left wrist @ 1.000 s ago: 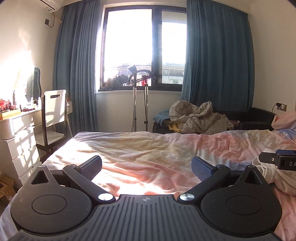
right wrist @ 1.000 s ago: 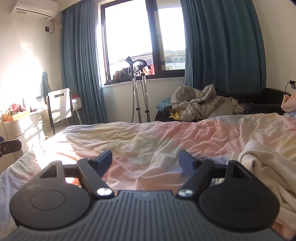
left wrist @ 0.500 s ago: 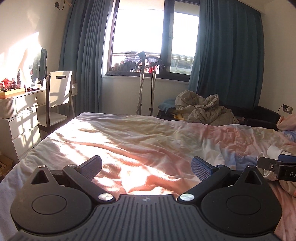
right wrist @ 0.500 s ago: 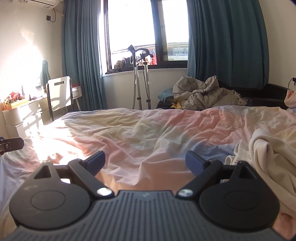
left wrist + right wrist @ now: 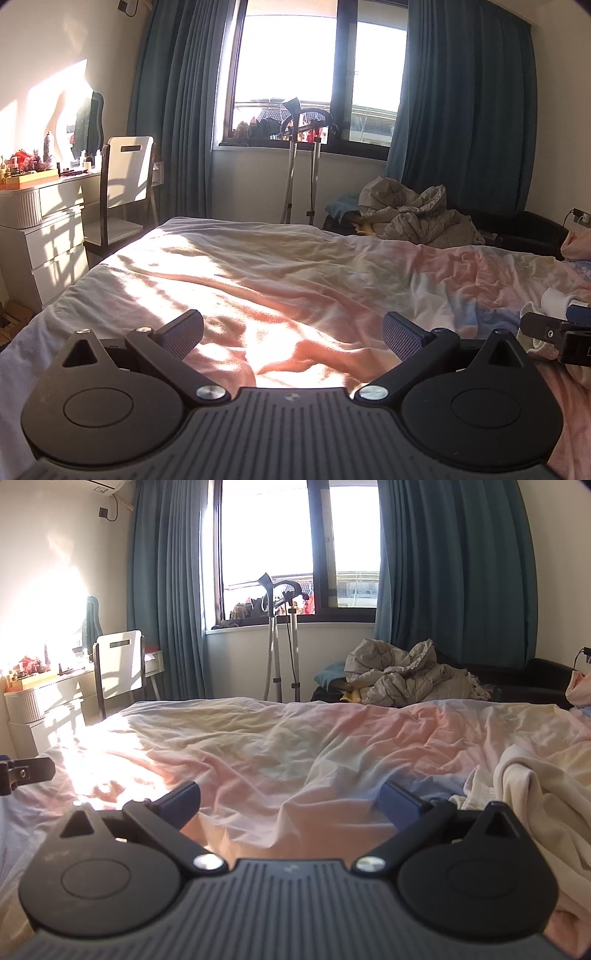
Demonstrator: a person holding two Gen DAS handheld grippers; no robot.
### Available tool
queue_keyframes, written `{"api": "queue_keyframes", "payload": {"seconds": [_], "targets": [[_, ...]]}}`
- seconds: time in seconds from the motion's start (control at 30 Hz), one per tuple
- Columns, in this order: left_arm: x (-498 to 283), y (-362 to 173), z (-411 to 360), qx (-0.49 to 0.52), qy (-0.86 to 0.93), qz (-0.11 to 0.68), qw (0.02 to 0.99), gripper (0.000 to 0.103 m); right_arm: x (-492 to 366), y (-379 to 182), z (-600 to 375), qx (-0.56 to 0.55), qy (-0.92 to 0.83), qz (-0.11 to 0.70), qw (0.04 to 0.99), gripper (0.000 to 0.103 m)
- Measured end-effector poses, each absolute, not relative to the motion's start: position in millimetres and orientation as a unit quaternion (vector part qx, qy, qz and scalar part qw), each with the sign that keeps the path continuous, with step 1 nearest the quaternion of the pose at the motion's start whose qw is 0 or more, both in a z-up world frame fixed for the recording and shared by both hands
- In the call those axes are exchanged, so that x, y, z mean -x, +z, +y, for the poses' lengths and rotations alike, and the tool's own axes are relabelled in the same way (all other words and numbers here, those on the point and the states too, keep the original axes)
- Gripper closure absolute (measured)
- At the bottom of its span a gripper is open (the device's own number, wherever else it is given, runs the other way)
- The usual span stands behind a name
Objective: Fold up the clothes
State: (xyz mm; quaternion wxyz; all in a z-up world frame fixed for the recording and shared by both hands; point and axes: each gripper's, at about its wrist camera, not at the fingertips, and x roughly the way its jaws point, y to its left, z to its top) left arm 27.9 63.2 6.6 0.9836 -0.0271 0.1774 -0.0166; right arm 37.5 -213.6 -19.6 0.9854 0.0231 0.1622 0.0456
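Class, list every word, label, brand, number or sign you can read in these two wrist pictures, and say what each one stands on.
No text can be read whole.
White marking at the picture's right edge, on the right gripper body in the left wrist view: cut off, unreadable.
Small emblem on the left gripper housing: a mark, not lettering.
Bottles on the dresser: labels too small and blurred.

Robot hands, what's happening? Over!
Left gripper open, empty. Right gripper open, empty. Cream garment crumpled on bed, unfolded. Nothing blocking it.
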Motion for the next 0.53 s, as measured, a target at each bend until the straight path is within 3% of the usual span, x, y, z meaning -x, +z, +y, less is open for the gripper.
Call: {"api": "queue_keyframes", "payload": {"seconds": [0.53], "targets": [[-26.2, 6.8, 61.7, 0.024, -0.009, 0.175, 0.984, 0.0, -38.1, -18.9, -221.0, -0.036, 0.031, 0.165, 0.985, 0.0]]}}
